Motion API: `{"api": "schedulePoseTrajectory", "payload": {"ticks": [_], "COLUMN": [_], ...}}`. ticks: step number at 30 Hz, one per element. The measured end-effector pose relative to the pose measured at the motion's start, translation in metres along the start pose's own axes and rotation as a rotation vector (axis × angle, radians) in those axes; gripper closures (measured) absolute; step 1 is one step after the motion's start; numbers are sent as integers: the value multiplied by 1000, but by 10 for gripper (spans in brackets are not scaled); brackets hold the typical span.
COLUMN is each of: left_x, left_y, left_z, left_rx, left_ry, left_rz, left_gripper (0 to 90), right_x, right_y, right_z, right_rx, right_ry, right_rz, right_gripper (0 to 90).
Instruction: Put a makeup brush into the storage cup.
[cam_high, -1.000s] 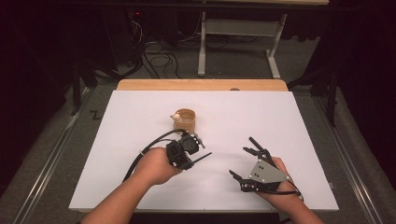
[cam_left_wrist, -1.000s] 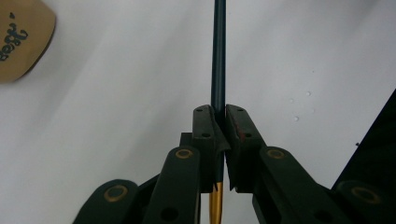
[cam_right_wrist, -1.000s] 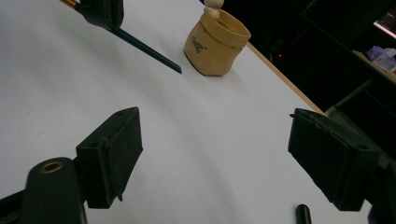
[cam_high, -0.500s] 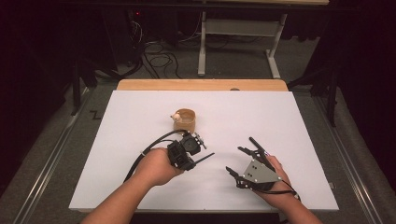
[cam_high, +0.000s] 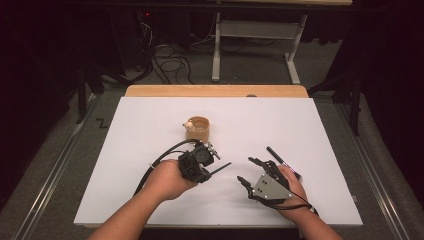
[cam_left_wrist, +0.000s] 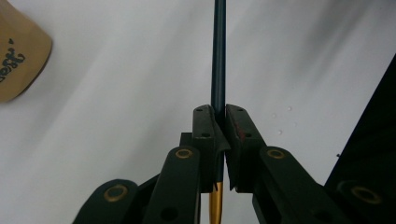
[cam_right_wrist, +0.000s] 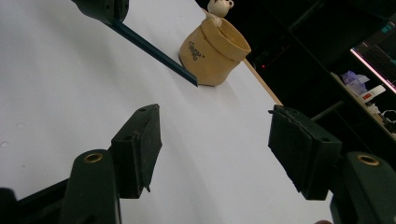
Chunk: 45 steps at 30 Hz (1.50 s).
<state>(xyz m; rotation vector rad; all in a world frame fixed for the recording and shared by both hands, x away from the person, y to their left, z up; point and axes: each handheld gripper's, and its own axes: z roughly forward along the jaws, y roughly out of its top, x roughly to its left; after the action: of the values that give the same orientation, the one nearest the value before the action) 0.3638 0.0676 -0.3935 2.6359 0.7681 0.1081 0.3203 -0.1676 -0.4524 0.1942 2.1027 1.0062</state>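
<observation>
Currently, view by view.

High view: left gripper (cam_high: 214, 162) is seen near the worktop (cam_high: 125, 195) centre, fingers clenched on a thin dark pen (cam_high: 220, 169). The pen's free end is pointed right, toward the right gripper (cam_high: 248, 170). A second dark pen (cam_high: 281, 162) is seen lying flat just beyond the right hand, long axis running away and to the left. Tan cup (cam_high: 199, 128) is set just beyond the left gripper.

Left gripper view: the pen (cam_left_wrist: 218, 56) is pinched between both pads, shaft running straight out along the finger axis; a gold end is seen behind the pads. The cup (cam_left_wrist: 18, 56) is off to the upper left.

Right gripper view: fingers (cam_right_wrist: 140, 144) are spread with nothing between them; they have just been closing. The held pen (cam_right_wrist: 154, 49) is seen ahead and to the left, its tip stopping just short of the cup (cam_right_wrist: 212, 53).

Key relation: the held pen's long axis is judged to point at the right gripper, the cup being nearer the left hand.
</observation>
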Motion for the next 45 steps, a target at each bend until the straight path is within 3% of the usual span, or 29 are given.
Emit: {"api": "schedulePoseTrajectory", "payload": {"ticks": [11,18,26,29,39,42,45], "left_x": [-2,-7,-11,-12,-14,-12,-10], "left_y": [1,8,16,19,26,26,25], "left_z": [-4,-3,-4,-3,-3,-3,-4], "left_rx": [-11,12,46,73,118,112,90], "left_ry": [-48,-64,-57,-42,-35,-47,-91], "left_rz": [-21,-22,-18,-14,-6,-11,-29], "left_gripper": [831,831,830,830,830,830,831], "right_x": [5,9,15,16,19,21,21], "right_y": [2,4,7,8,9,9,10], "right_z": [4,6,9,9,9,9,8], "right_rx": [-14,-12,-13,-9,-1,1,-6], "right_ry": [-4,-4,-13,-7,-7,-8,-14], "right_rz": [-56,-100,-157,-147,-184,-185,-189], "right_gripper": [421,469,489,488,489,489,489]}}
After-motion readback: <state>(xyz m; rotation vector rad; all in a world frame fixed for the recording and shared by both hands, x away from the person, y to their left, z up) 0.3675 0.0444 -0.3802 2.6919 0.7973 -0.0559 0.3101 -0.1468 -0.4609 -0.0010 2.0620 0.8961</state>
